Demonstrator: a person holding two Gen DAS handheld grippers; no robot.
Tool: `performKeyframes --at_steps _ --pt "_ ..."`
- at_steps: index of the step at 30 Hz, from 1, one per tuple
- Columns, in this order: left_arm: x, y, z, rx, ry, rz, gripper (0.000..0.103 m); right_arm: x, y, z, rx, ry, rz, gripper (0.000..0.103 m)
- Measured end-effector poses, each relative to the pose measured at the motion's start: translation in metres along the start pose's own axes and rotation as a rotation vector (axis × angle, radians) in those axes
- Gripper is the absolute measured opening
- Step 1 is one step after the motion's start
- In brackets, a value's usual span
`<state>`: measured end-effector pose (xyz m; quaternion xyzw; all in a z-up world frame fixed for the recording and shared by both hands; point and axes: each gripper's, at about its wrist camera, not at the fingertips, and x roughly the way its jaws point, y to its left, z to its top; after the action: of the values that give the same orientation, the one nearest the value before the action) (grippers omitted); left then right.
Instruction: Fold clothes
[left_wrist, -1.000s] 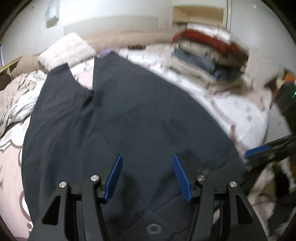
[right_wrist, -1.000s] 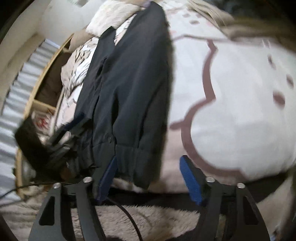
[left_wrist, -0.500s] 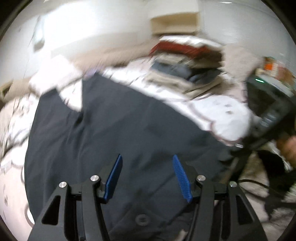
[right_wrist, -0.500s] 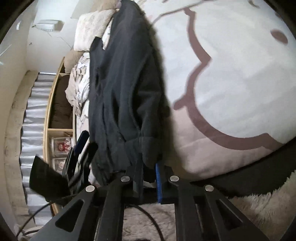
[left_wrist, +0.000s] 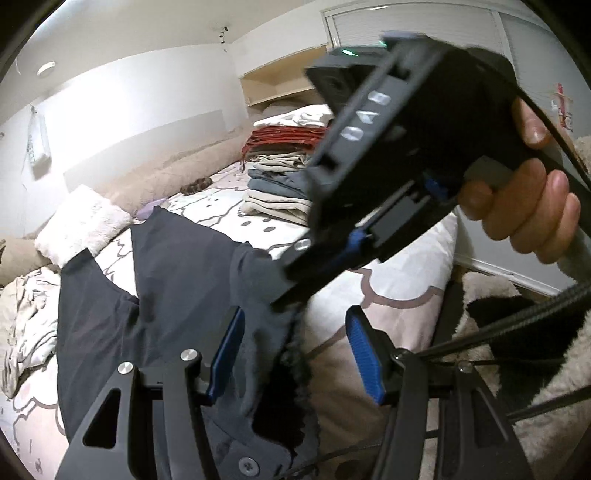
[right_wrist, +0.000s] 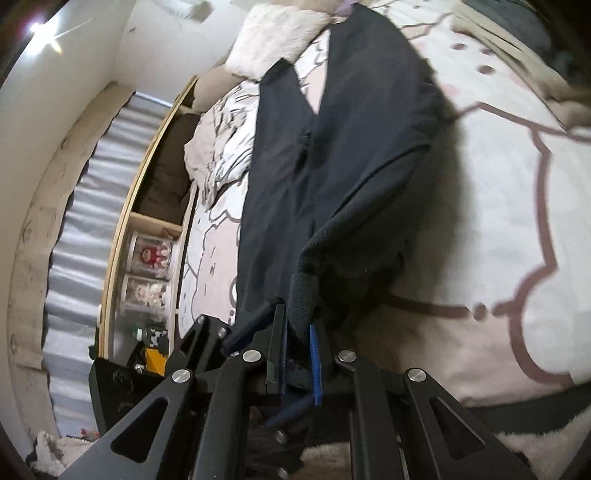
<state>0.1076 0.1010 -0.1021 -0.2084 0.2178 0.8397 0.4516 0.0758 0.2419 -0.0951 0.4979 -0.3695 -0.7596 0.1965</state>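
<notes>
While the right claw (right_wrist: 297, 354) pinches the dark garment's (right_wrist: 332, 147) edge above the bed (right_wrist: 517, 184), the left claw (left_wrist: 295, 354) gapes half-open, empty.

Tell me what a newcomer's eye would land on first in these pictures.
First, the dark trousers spread along the patterned bed cover, their near edge lifted and clamped in the right gripper. In the left wrist view that gripper and the hand holding it loom large, above the left gripper with its jaws apart. Behind sits a stack of folded clothes.
</notes>
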Motion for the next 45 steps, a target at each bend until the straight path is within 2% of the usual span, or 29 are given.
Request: performKeyframes --at_steps 4,6,7,8,11,16,17,18,19,21,22,23,24,26,29,30,31,32,35,37,42,43,44,45 --pt "0.003 0.002 0.002 -0.012 0.002 0.052 0.055 0.005 0.010 0.002 -0.050 0.005 -0.017 0.011" --pt "0.004 0.008 0.002 -0.033 0.005 0.080 0.028 0.004 0.011 0.001 -0.070 0.004 -0.038 0.011" --pt "0.006 0.012 0.002 -0.049 0.010 0.083 0.025 0.003 0.011 0.001 -0.079 0.000 -0.049 0.011" --pt "0.008 0.017 0.002 -0.072 0.023 0.060 0.023 0.003 0.011 0.001 -0.081 -0.004 -0.046 0.011" --pt "0.015 0.020 -0.001 -0.080 0.047 0.054 0.021 0.003 0.007 0.001 -0.073 -0.002 -0.038 0.011" --pt "0.023 0.020 0.001 -0.086 0.087 0.045 0.028 0.005 0.010 0.001 -0.080 0.010 -0.031 0.011" --pt "0.024 0.021 0.002 -0.088 0.088 0.041 0.026 0.005 0.014 0.000 -0.094 0.011 -0.038 0.011" --pt "0.024 0.023 0.002 -0.098 0.086 0.034 0.015 0.004 0.019 0.000 -0.122 0.011 -0.059 0.012" --pt "0.023 0.025 0.002 -0.113 0.084 0.023 0.014 0.002 0.022 -0.001 -0.139 0.008 -0.074 0.016" --pt "0.022 0.035 0.001 -0.174 0.091 -0.019 0.012 -0.007 0.027 0.000 -0.158 -0.020 -0.056 0.032" --pt "0.022 0.040 -0.001 -0.203 0.096 -0.035 0.012 -0.020 0.031 0.002 -0.173 -0.066 -0.048 0.064" --pt "0.020 0.043 -0.002 -0.223 0.095 -0.045 0.012 -0.034 0.033 0.006 -0.186 -0.119 -0.058 0.091" --pt "0.018 0.046 -0.002 -0.238 0.092 -0.053 0.012 -0.045 0.032 0.012 -0.196 -0.163 -0.056 0.094" --pt "0.013 0.052 -0.002 -0.271 0.082 -0.073 0.012 -0.062 0.024 0.031 -0.186 -0.222 -0.061 0.094" --pt "0.002 0.059 -0.003 -0.309 0.070 -0.089 0.012 -0.063 -0.018 0.083 -0.052 -0.245 -0.065 0.094" --pt "-0.001 0.061 -0.003 -0.319 0.068 -0.091 0.012 -0.056 -0.034 0.100 -0.003 -0.237 -0.075 0.094" --pt "-0.004 0.062 -0.003 -0.324 0.071 -0.087 0.012 -0.049 -0.051 0.117 0.046 -0.227 -0.085 0.091" --pt "-0.006 0.061 -0.002 -0.326 0.076 -0.081 0.012 -0.040 -0.067 0.134 0.094 -0.216 -0.094 0.082" --pt "-0.009 0.060 0.001 -0.338 0.083 -0.065 0.012 -0.003 -0.104 0.178 0.201 -0.158 -0.101 0.074" --pt "-0.011 0.058 0.004 -0.344 0.083 -0.057 0.012 0.024 -0.119 0.203 0.229 -0.127 -0.137 0.074" --pt "-0.014 0.051 0.011 -0.337 0.079 -0.071 0.012 0.068 -0.134 0.237 0.255 -0.072 -0.148 0.073" --pt "-0.014 0.050 0.012 -0.334 0.078 -0.075 0.012 0.075 -0.136 0.242 0.258 -0.059 -0.142 0.067" --pt "-0.015 0.050 0.014 -0.331 0.076 -0.077 0.012 0.080 -0.137 0.246 0.259 -0.042 -0.127 0.049" --pt "-0.015 0.050 0.016 -0.329 0.075 -0.079 0.012 0.083 -0.136 0.248 0.255 -0.022 -0.119 0.036"
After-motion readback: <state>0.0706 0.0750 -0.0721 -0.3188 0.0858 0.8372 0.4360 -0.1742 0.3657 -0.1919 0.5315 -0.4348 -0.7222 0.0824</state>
